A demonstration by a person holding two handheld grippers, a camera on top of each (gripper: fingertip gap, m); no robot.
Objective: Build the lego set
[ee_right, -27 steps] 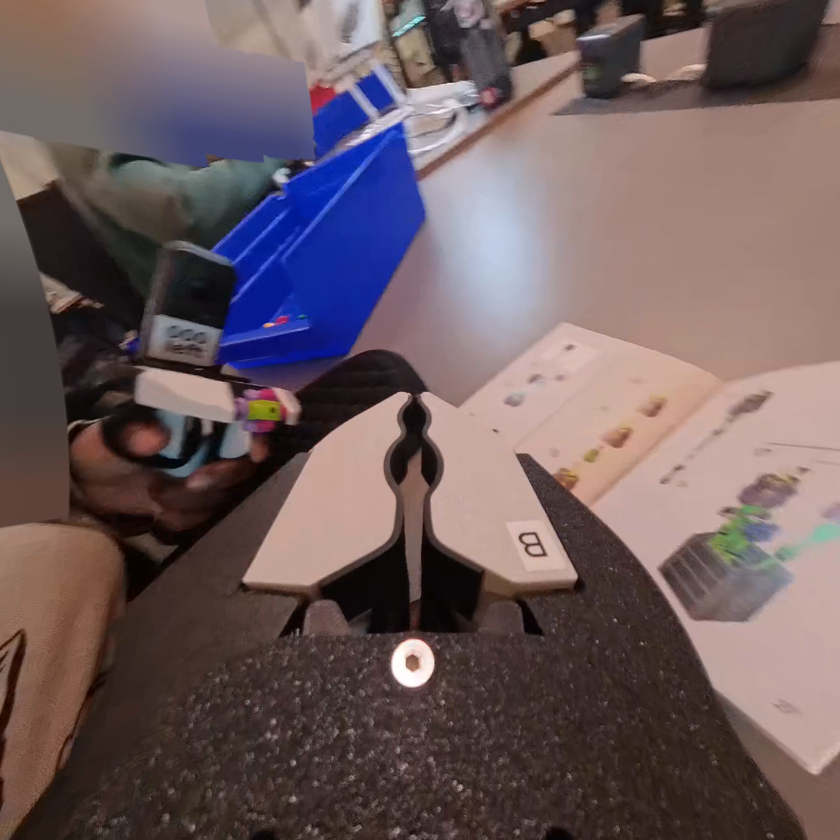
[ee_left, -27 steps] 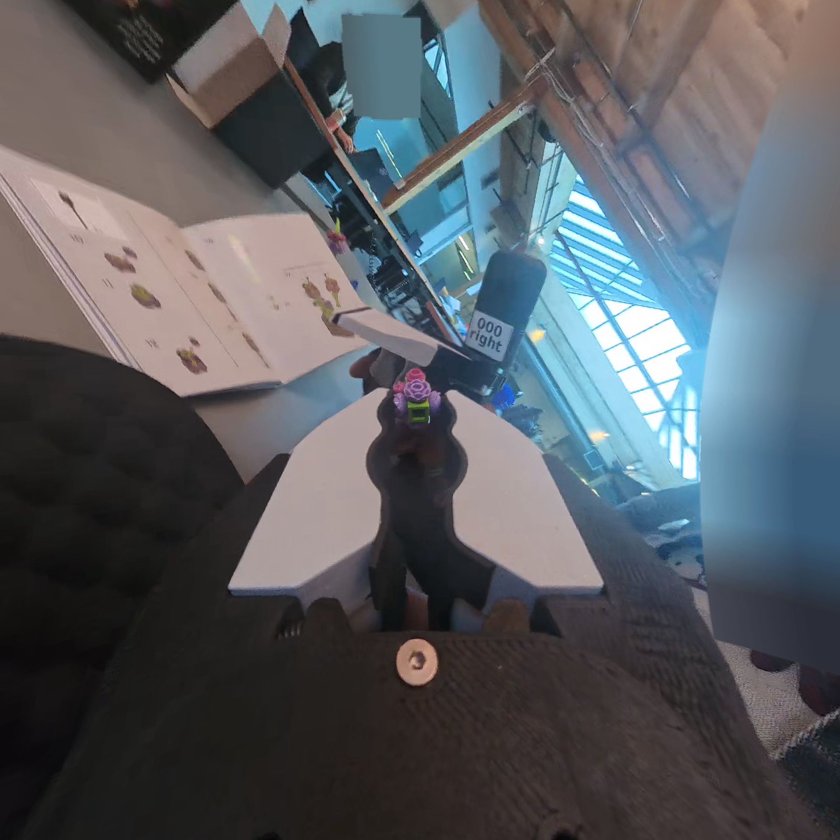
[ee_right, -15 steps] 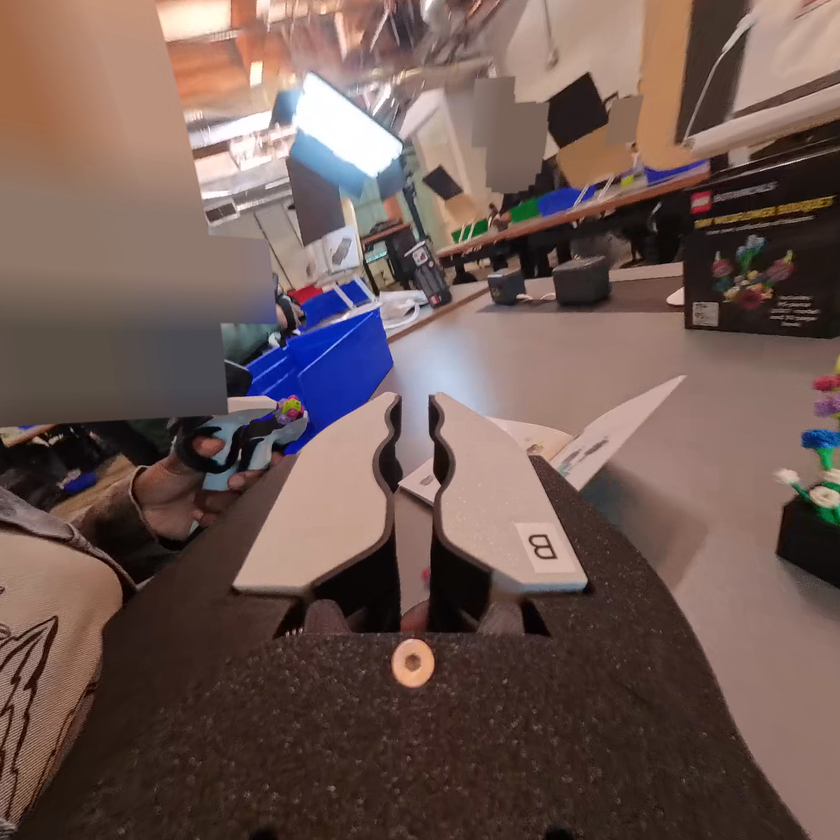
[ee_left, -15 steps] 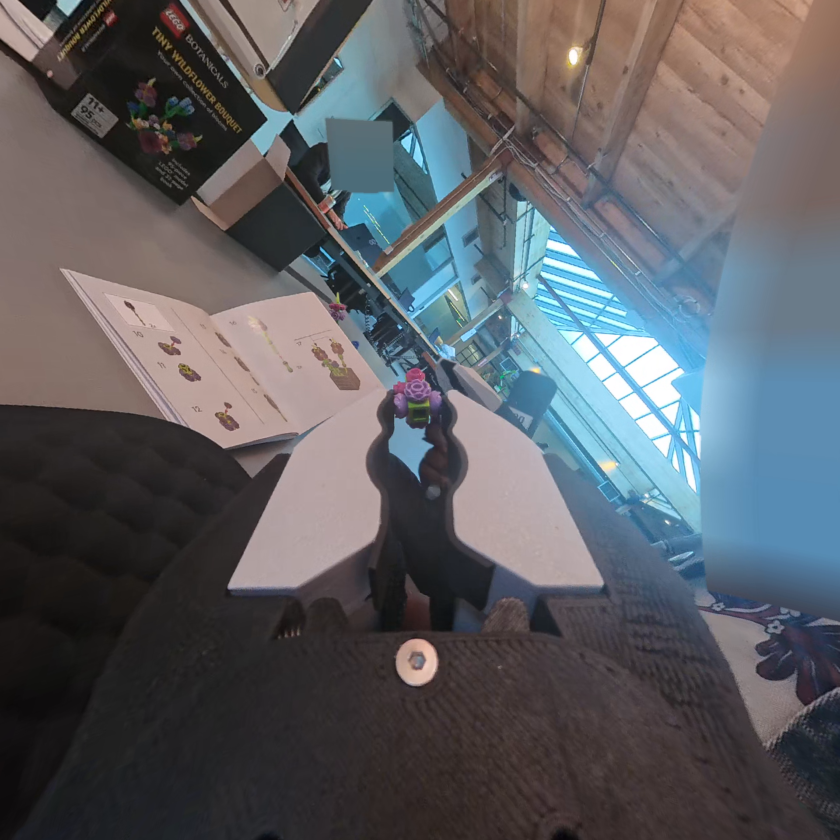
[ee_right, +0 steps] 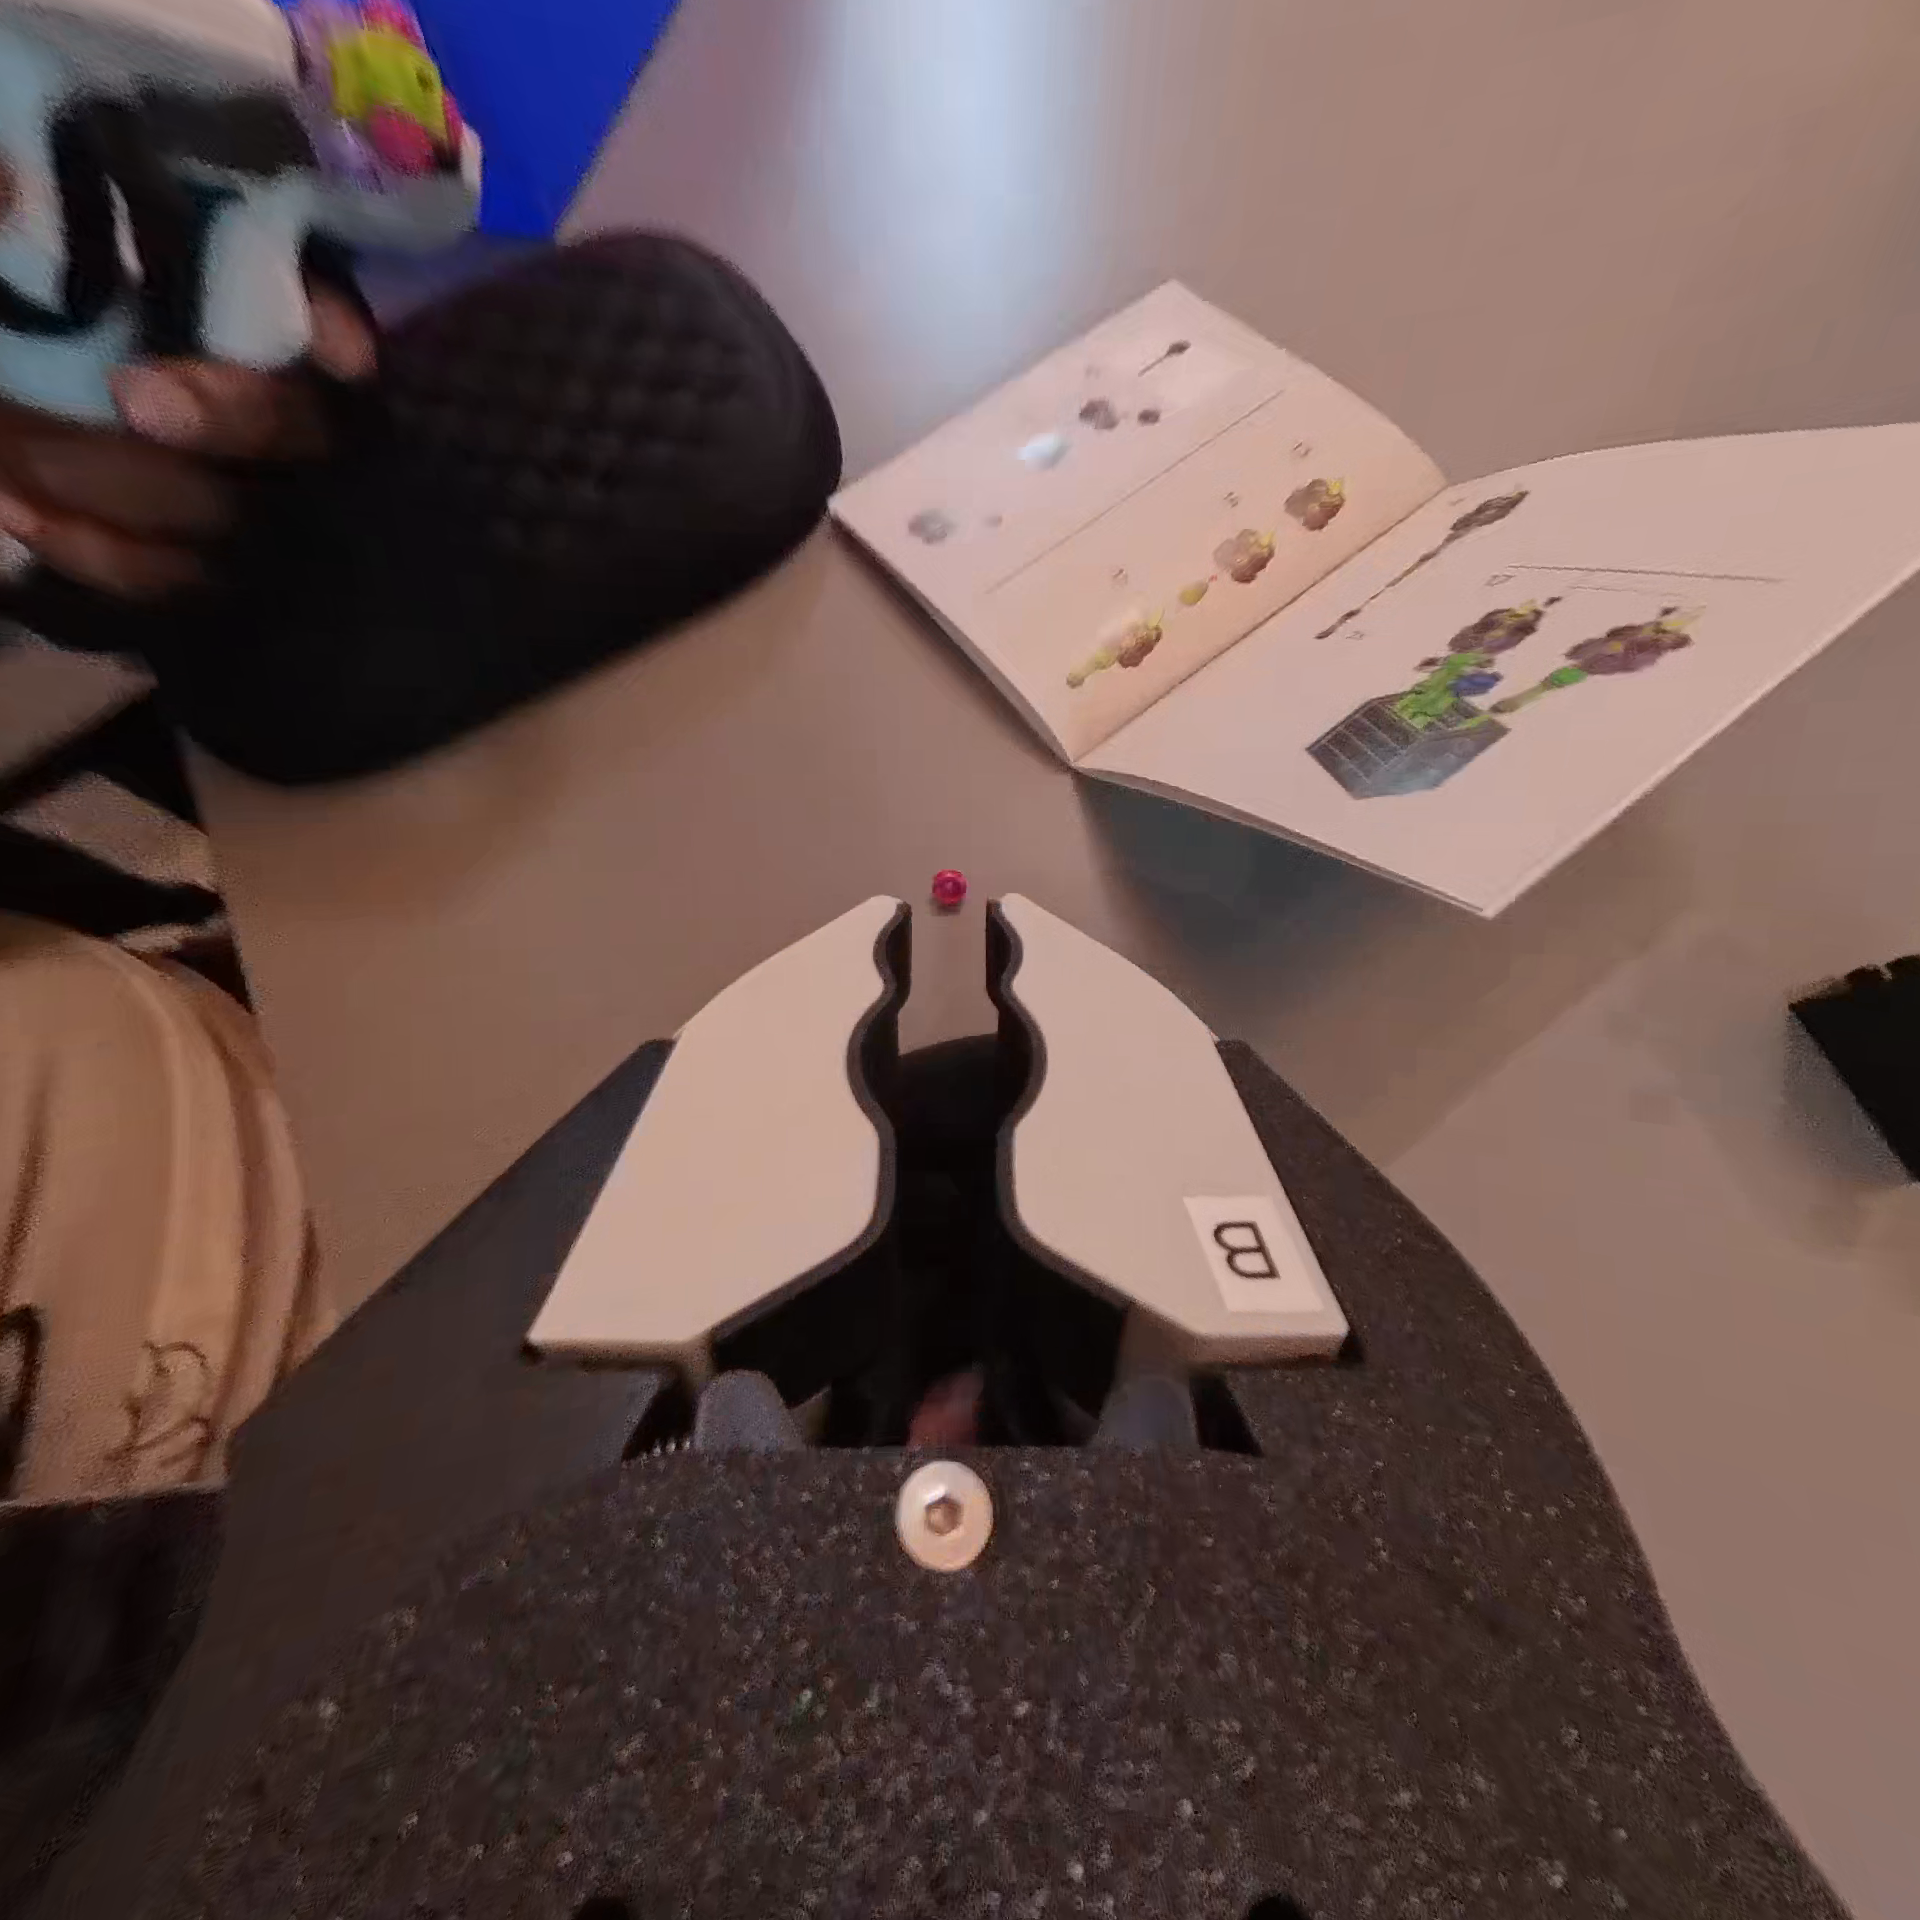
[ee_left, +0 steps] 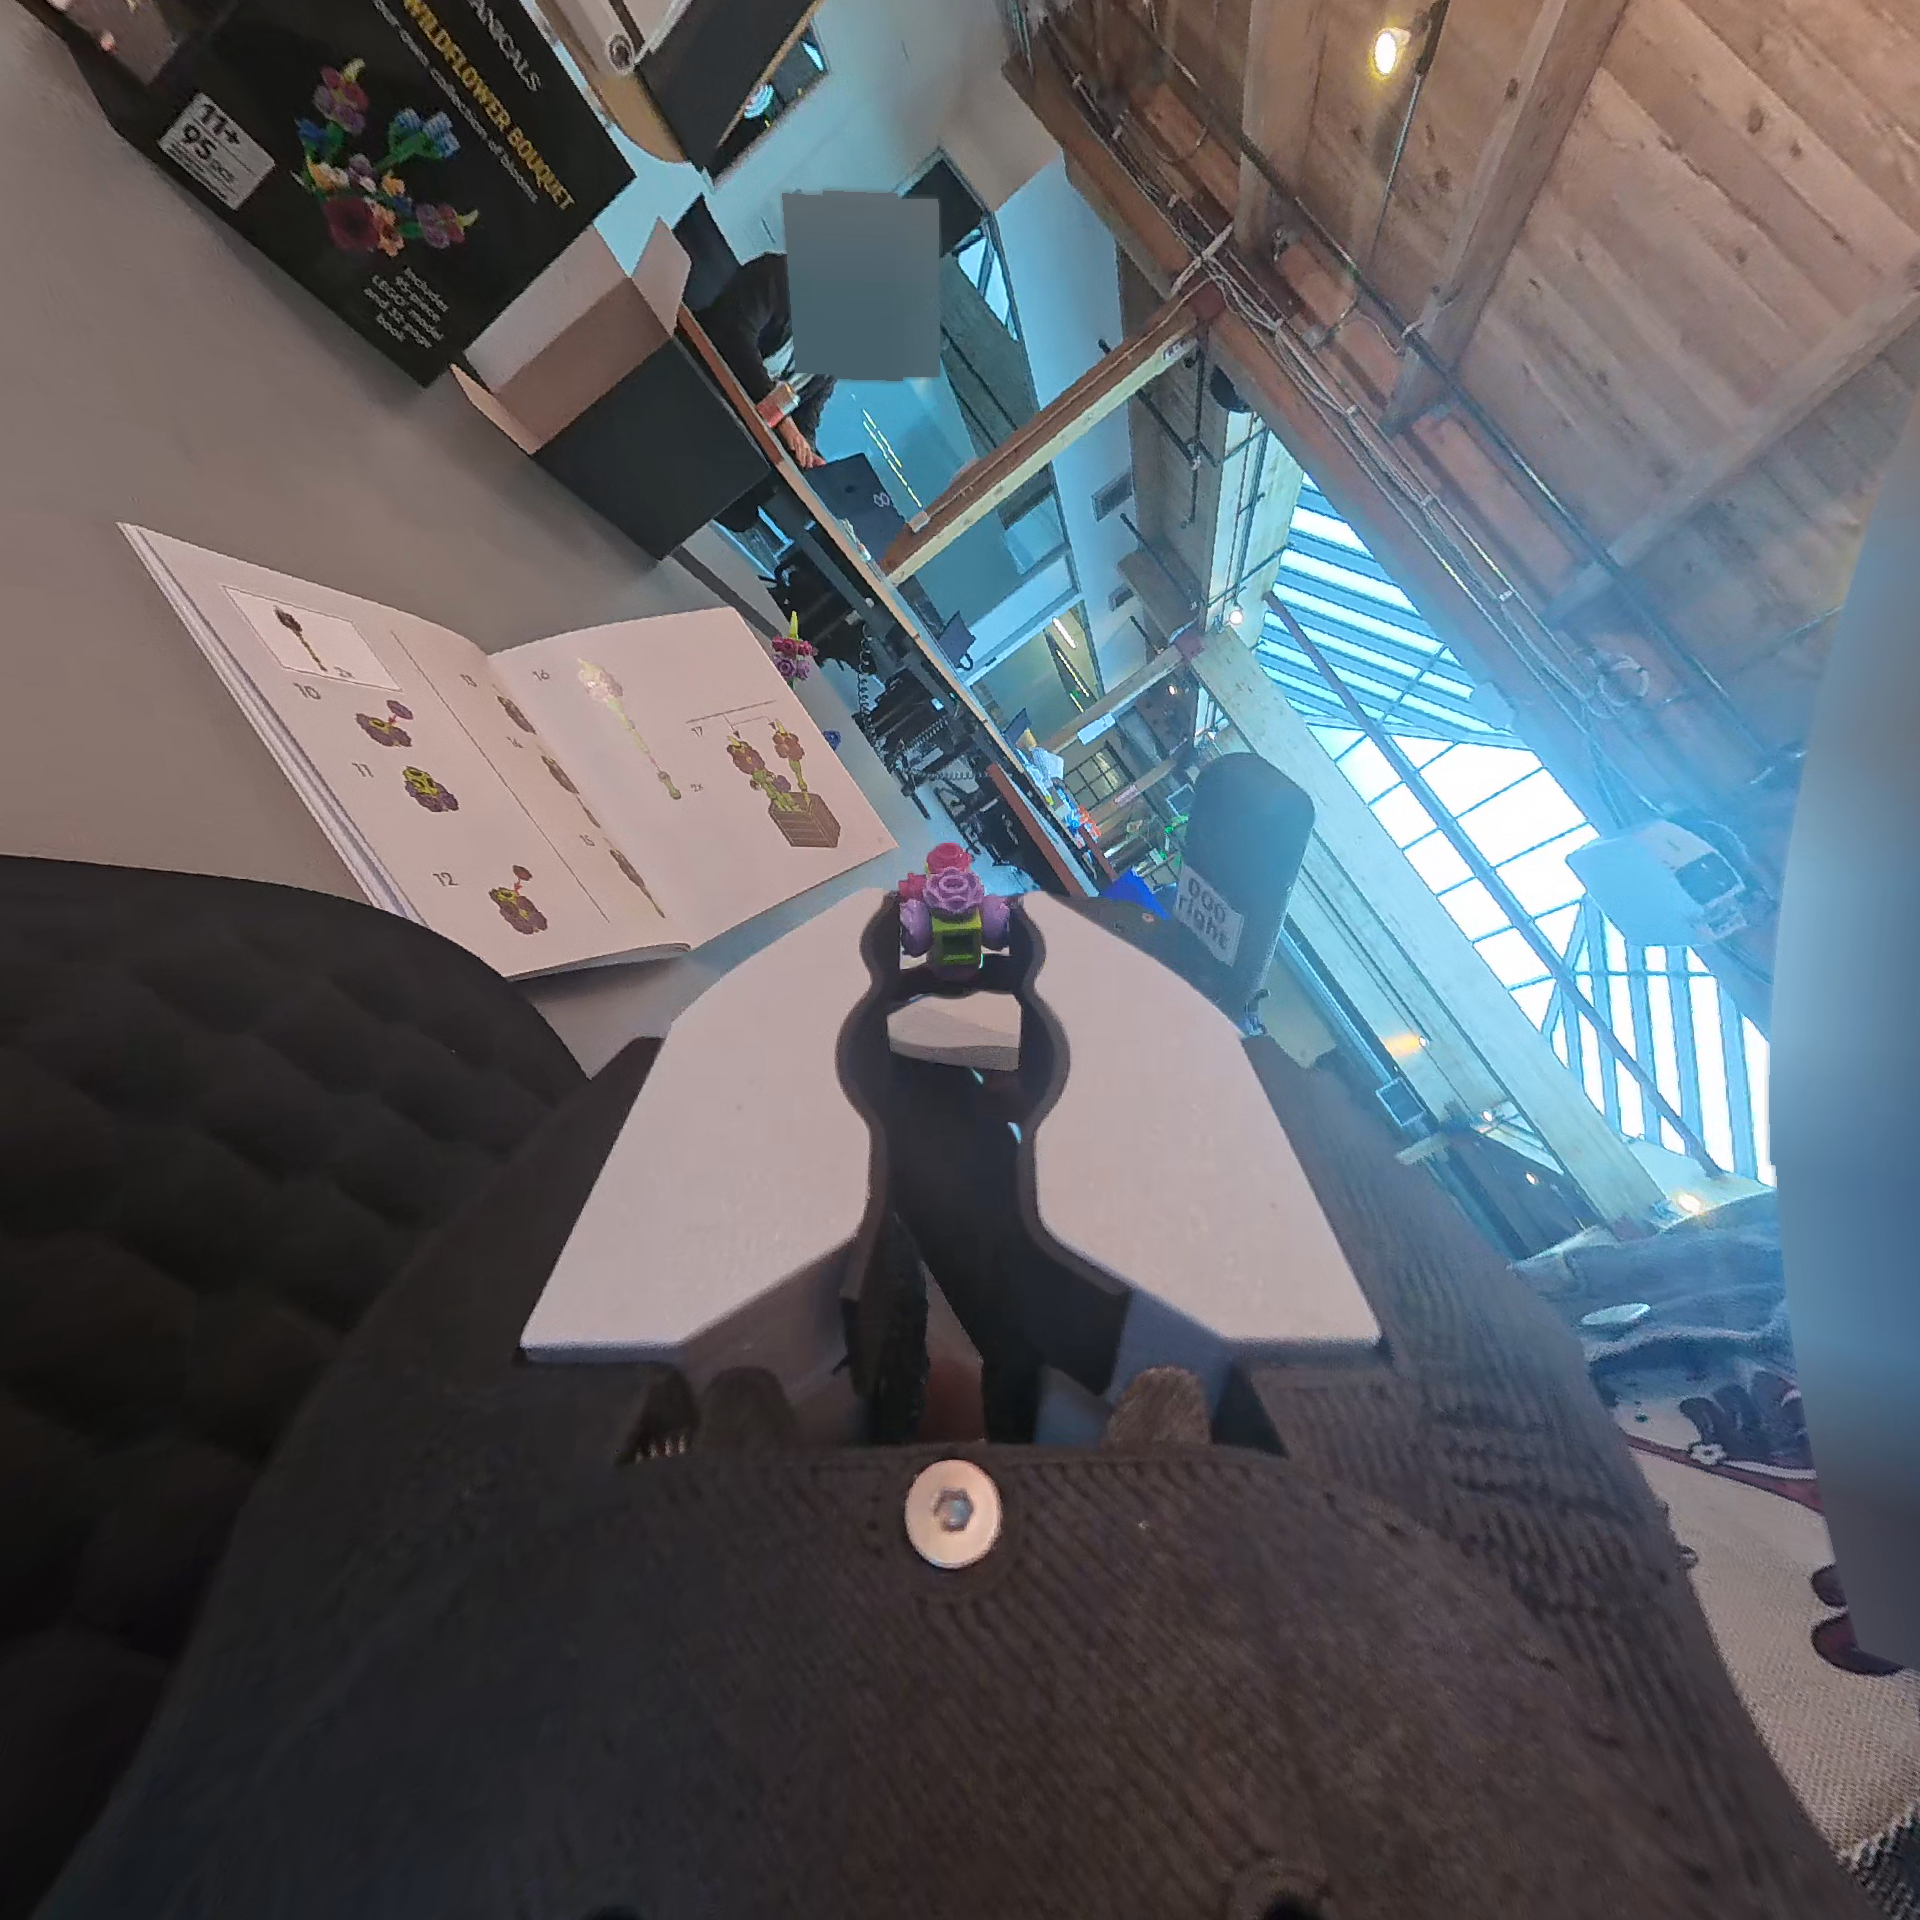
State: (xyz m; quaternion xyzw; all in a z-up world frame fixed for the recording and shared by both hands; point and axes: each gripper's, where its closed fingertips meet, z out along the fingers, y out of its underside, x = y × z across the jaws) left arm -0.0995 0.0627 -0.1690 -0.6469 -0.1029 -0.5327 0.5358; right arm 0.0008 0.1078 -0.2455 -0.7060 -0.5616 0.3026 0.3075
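Observation:
My left gripper (ee_left: 954,940) is shut on a small purple and lime lego flower (ee_left: 951,914) and holds it up in the air, tilted toward the ceiling. That flower also shows, blurred, at the top left of the right wrist view (ee_right: 379,88). My right gripper (ee_right: 945,912) is open and empty, pointed down at the grey table (ee_right: 1351,187). A tiny red round lego piece (ee_right: 949,887) lies on the table just beyond its fingertips. The right gripper also shows in the left wrist view (ee_left: 1236,862), beyond the flower.
An open instruction booklet (ee_right: 1320,582) lies on the table, also in the left wrist view (ee_left: 540,769). The black lego box (ee_left: 374,166) and an open carton (ee_left: 613,395) stand behind it. A black block (ee_right: 1870,1049) sits at the right edge. A black pad (ee_right: 499,499) lies left.
My right gripper has swung down from facing the room to the table and opened over the red piece. My left gripper has kept hold of the flower and tilted slightly.

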